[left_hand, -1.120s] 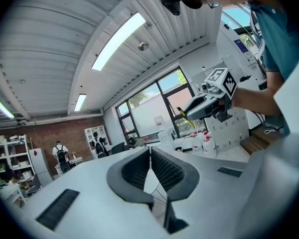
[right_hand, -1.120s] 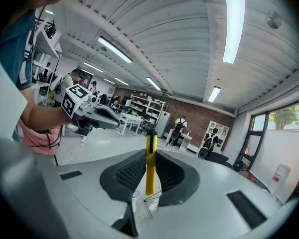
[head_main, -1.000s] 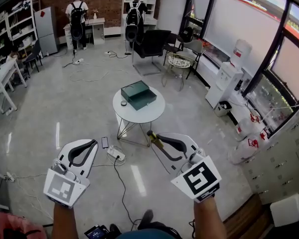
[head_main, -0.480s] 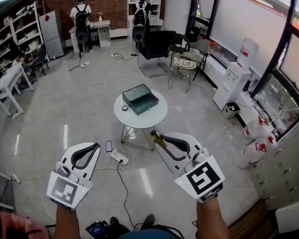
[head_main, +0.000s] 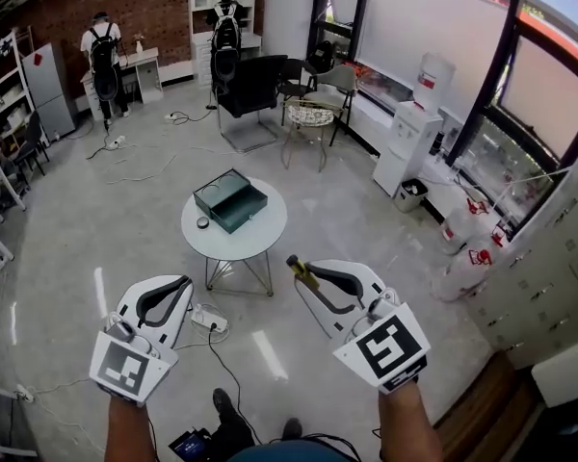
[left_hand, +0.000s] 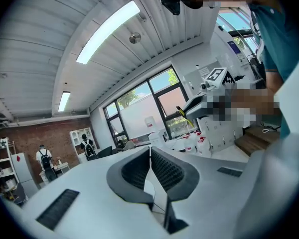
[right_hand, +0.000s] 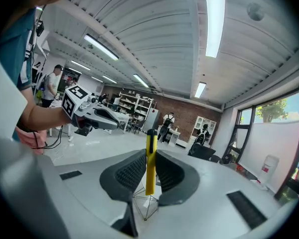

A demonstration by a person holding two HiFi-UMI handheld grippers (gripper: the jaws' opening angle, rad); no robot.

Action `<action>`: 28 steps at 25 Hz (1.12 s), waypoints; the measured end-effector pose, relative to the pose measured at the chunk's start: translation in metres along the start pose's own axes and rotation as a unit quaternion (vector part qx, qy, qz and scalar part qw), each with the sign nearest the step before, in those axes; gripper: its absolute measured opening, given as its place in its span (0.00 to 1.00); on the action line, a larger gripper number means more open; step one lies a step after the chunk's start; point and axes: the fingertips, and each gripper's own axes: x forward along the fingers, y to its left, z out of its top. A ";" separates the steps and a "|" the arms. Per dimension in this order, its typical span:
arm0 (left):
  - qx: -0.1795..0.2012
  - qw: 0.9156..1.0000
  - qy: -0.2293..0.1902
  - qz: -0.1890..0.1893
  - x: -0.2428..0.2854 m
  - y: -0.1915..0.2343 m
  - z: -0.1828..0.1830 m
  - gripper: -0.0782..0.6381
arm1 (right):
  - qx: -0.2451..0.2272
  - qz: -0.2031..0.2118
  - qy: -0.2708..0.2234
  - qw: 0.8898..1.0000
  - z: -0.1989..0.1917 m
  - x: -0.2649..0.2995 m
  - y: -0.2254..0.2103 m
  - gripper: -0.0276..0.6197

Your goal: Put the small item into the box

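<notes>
Person standing on a grey office floor, one tool held out in each hand. The right tool is clamped on a slim yellow stick with a dark cap. Its two ribbed pads press the stick from either side, so it stands upright between them. The left tool has its pads drawn together with nothing between them.

Well ahead stands a small round white tabletop on wire legs. On it sits a dark green box, which appears open at the top. Just beside the box, on its left, lies a small round object, too small to identify. Both tools are well apart from the tabletop, over bare floor.

This looks like the carrying step: the yellow stick is already gripped and the box is not yet reached. The next move calls for walking up to the tabletop and bringing the right tool over the open box. The stick then needs lowering inside before the pads part. Whether the round object also belongs in the box cannot be told.
</notes>
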 end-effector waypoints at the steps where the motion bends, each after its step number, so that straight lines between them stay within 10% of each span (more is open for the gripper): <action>1: 0.000 1.000 -0.004 -0.008 0.006 0.007 0.000 0.15 | -0.005 -0.008 0.003 1.000 0.001 0.003 -0.004 0.17; 28: 0.004 0.991 -0.066 -0.117 0.100 0.199 -0.042 0.15 | 0.014 -0.133 0.061 0.989 0.038 0.163 -0.062 0.17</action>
